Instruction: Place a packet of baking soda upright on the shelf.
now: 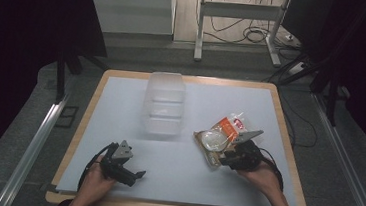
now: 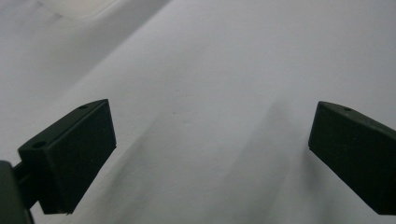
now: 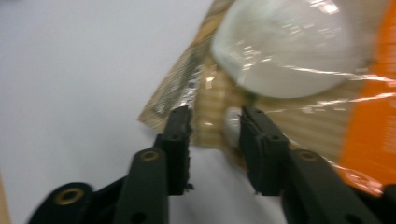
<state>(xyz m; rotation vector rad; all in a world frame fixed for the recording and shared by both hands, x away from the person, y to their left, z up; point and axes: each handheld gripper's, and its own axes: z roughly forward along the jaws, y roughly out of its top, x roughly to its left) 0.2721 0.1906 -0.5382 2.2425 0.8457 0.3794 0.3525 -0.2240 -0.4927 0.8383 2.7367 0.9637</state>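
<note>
Lies right of centre in the high view: a snack packet [image 1: 220, 136], flat on the white surface [image 1: 120, 107], well clear of the clear plastic container [image 1: 164, 104] higher up in the middle.

Right tongs [image 1: 226, 159] at the packet's lower-left end, part open. In the right gripper view, right tongs [image 3: 215, 116] straddle the packet's [image 3: 289, 93] striped sealed edge, pads standing off the film on both sides, nothing pinched as far as can be judged.

Left tongs [image 1: 137, 174] idle at lower left, spread wide. Left tongs [image 2: 212, 140] with bare surface [image 2: 210, 70] between the jaws and nothing held.

To grip well:
- Bite on the flat sealed strip, not on the bulging white contents behind the clear window.
- Push the tips further over the edge before closing, since a shallow hold on slick film probably slips.
- Close squarely across the seam, then lift slowly and watch for the packet swinging.

Long axis runs diagonally in the high view, from lower left to upper right. Orange printed end points to the upper right, the brown sealed end to the lower left, toward the person's right hand [image 1: 260, 177].
</note>
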